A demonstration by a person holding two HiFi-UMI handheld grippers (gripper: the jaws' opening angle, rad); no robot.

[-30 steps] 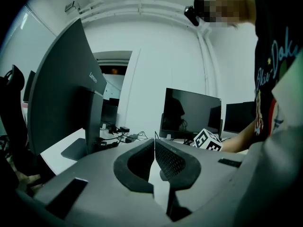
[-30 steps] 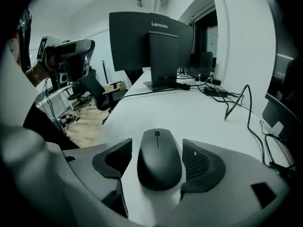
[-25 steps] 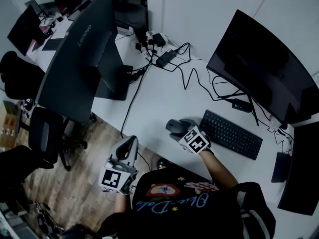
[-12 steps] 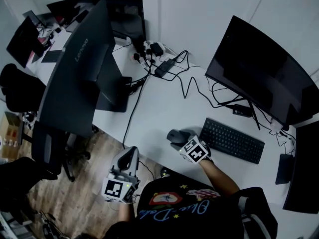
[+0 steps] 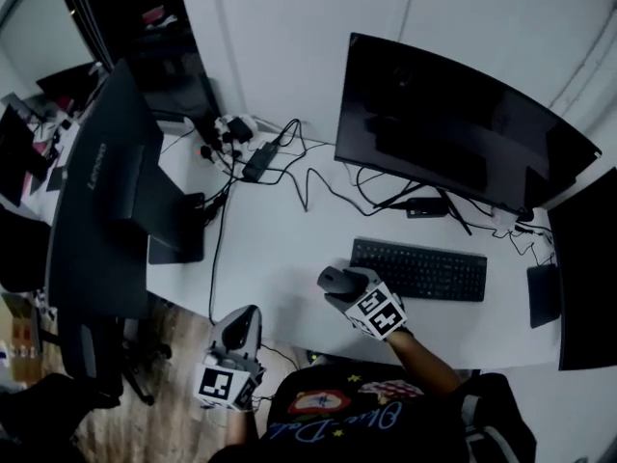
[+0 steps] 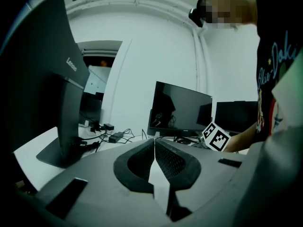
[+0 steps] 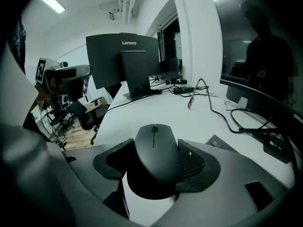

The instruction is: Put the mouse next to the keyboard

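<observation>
Head view: my right gripper holds the mouse over the white desk, just off the front left corner of the keyboard. A second ago there was a clear gap between mouse and keyboard; now the two are near each other, though still apart. The whole picture has also swung round. The curved monitor now sits across the top middle, and the keyboard lies almost level in front of it instead of slanting off to the right.

In the right gripper view the jaws are pinched on both sides of the mouse, with its wheel end pointing away from the gripper. I cannot tell whether the mouse touches the desk.

My left gripper hangs off the front edge of the desk, over the wooden floor, much as it did before. In the left gripper view its jaws are pressed together with nothing between them. The second monitor stands at the desk's left end, and cables trail behind.
</observation>
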